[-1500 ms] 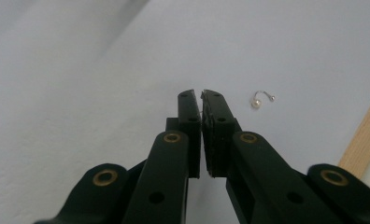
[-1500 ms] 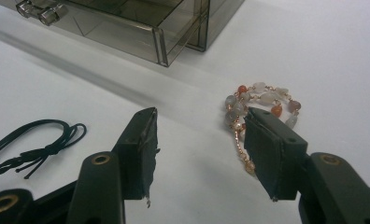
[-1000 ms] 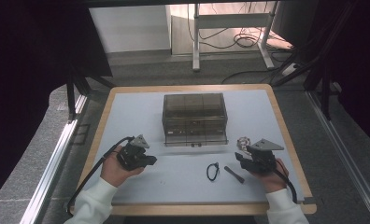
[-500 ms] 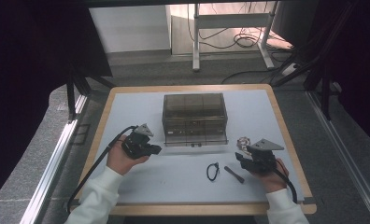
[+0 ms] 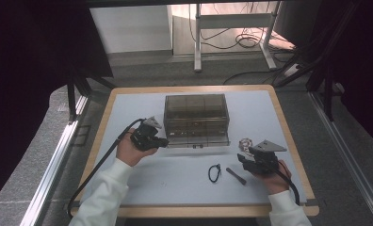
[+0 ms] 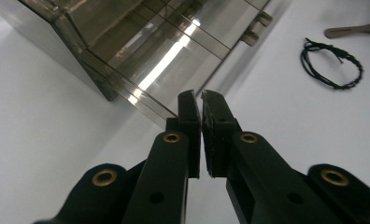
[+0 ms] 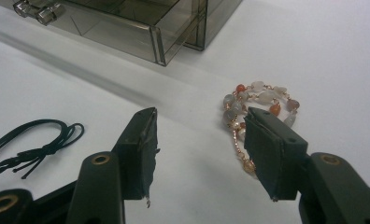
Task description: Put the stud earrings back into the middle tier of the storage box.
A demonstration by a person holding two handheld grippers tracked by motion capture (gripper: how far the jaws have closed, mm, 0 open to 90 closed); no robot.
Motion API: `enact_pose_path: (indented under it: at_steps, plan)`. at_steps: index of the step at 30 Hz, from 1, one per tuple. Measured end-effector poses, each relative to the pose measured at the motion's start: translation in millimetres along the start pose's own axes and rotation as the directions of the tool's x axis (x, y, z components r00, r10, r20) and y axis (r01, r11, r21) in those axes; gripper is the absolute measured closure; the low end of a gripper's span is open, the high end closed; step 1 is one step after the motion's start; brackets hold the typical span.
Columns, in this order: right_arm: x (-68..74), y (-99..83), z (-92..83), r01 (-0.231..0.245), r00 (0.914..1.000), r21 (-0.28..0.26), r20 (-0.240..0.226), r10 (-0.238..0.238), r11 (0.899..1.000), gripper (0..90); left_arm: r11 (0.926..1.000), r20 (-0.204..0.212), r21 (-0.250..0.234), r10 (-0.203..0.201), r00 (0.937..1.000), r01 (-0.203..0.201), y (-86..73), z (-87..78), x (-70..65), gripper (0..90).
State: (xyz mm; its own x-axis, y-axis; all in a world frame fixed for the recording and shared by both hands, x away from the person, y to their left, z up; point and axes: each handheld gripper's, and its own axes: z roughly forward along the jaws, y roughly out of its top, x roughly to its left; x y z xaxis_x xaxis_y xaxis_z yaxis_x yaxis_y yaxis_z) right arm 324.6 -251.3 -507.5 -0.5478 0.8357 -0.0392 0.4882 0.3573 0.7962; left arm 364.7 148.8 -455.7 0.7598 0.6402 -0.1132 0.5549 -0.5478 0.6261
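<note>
Beaded bracelet [image 7: 260, 105]: lies on the white surface [image 7: 127, 84] beside the smoked drawer box [image 7: 141, 23], just ahead of the right claw [image 7: 199, 149].
Right claw: jaws wide, empty.
Left claw [image 6: 201, 109]: pinched closed on nothing, at the box's edge.
Handling: likely light, limp, slippery beads on a delicate chain.
Grip: pinch across the strand, gently.

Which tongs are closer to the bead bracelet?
The right tongs. The bead bracelet lies on the table just ahead of their open jaws, beside the right-hand one. The left tongs are shut, far across the table, by the clear box.
</note>
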Motion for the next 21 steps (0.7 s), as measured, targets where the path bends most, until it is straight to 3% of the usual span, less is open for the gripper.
enact_pose_path:
  at_steps: [13, 21]
  plan:
    - [-0.1, -0.7, 0.5, -0.002, 1.0, 0.004, -0.001, 0.002, 1.0, 44.4, 0.9995, -0.008, -0.002, -0.03, 0.9995, 0.03, 18.3, 15.8, 15.0, 86.7]
    - [-0.6, -1.5, 1.2, -0.003, 1.0, 0.007, 0.0, 0.003, 1.0, 44.3, 0.9988, -0.011, -0.004, -0.048, 0.9988, 0.048, 18.6, 22.8, 21.0, 86.5]
